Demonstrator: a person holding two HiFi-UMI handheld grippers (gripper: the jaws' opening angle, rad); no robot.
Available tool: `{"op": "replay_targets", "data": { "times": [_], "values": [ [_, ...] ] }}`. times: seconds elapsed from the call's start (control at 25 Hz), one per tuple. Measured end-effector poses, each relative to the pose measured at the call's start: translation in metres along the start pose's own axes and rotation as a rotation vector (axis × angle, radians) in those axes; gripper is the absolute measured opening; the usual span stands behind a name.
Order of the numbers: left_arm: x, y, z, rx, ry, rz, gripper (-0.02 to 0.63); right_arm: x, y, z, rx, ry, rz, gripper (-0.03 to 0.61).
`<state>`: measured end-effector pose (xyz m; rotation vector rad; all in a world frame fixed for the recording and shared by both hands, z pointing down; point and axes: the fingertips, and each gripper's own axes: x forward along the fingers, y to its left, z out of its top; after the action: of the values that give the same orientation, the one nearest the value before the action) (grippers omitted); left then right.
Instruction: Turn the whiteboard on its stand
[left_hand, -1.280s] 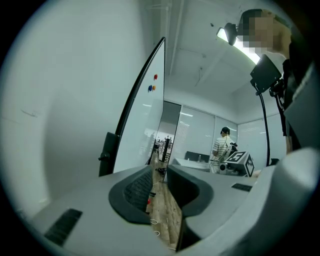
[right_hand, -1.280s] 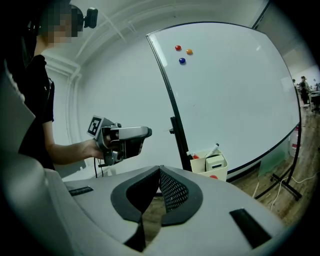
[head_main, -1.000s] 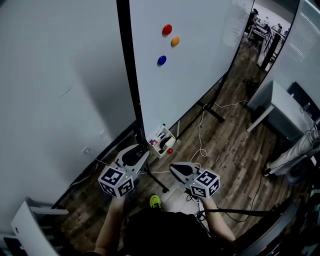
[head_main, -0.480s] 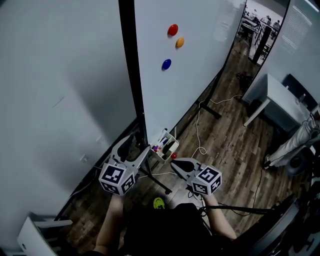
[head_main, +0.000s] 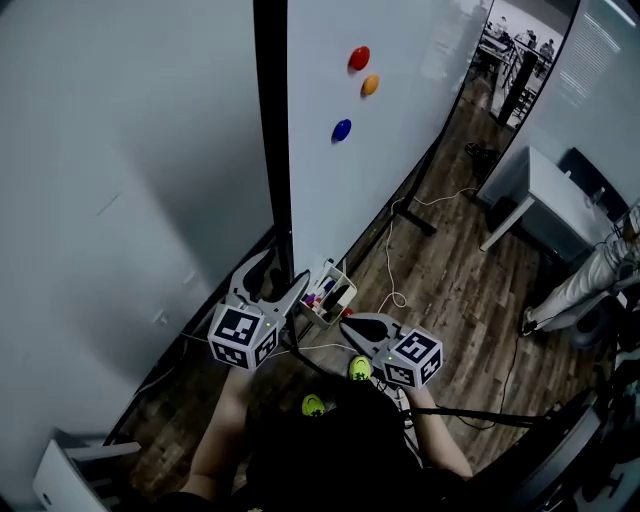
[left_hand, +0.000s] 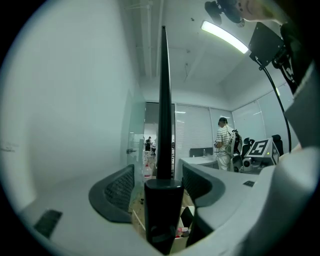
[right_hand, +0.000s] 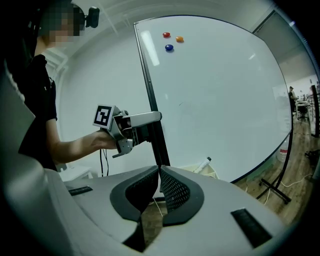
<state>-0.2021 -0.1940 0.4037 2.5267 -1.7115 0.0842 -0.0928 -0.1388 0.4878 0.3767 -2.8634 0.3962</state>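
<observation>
While my left claw (head_main: 273, 277) is opening wide, the black edge post (left_hand: 163, 125) of the whiteboard (head_main: 400, 150) standing untouched between its jaws, I am centring for a square clamp, my right claw (right_hand: 159, 172) hovering closed and empty beside it.

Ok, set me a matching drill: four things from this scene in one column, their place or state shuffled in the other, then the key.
1. right gripper
2. red magnet
3. blue magnet
4. marker tray

A. lowest of the three magnets
B. at the whiteboard's bottom corner
C. jaws together, nothing between them
D. topmost magnet

Pairs: 1-C, 2-D, 3-A, 4-B
</observation>
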Motion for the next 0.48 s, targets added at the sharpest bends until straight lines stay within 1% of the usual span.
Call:
{"op": "replay_targets", "data": {
  "times": [0.16, 0.28, 0.4, 0.48],
  "values": [
    [0.011, 0.005, 0.0, 0.006, 0.01, 0.0, 0.296, -0.001, -0.01, 0.008, -0.011, -0.005, 0.002, 0.01],
    [0.018, 0.005, -0.001, 0.03, 0.026, -0.012, 0.294, -0.001, -0.023, 0.014, -0.021, -0.007, 0.001, 0.009],
    [0.024, -0.002, 0.0, 0.065, 0.042, -0.026, 0.245, -0.006, -0.035, 0.02, -0.028, -0.013, -0.008, 0.009],
    [0.028, -0.005, 0.003, 0.084, 0.043, -0.035, 0.228, -0.008, -0.041, 0.022, -0.028, -0.019, -0.013, 0.009]
  ]
}}
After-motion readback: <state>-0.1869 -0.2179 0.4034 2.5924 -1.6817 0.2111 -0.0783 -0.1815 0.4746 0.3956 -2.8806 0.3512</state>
